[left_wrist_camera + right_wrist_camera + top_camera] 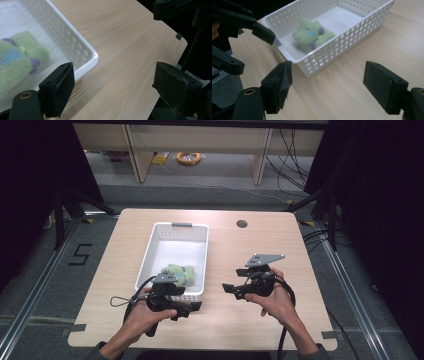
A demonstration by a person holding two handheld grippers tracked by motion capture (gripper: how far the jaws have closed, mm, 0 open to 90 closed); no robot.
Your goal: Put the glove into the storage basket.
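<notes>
A white perforated basket [145, 262] stands on the light wooden table [250, 250], left of centre. A folded green cloth [181, 272] with blue and purple spots lies in its near end. My left gripper [192, 308] is open at the basket's near right corner, holding nothing. In the left gripper view, the left gripper [113, 75] frames bare table beside the basket's corner [92, 53], with the cloth [20, 57] at the left. My right gripper [231, 289] is open and empty to the right of the basket. The right gripper [328, 75] faces the basket [352, 37], the cloth [312, 33] and the left gripper [249, 50].
A round cable hole [242, 224] sits in the table's far right part. The table's near edge lies just below both hands. Beyond the table are shelf legs and a yellow cable coil [188, 157] on the floor. Dark curtains flank both sides.
</notes>
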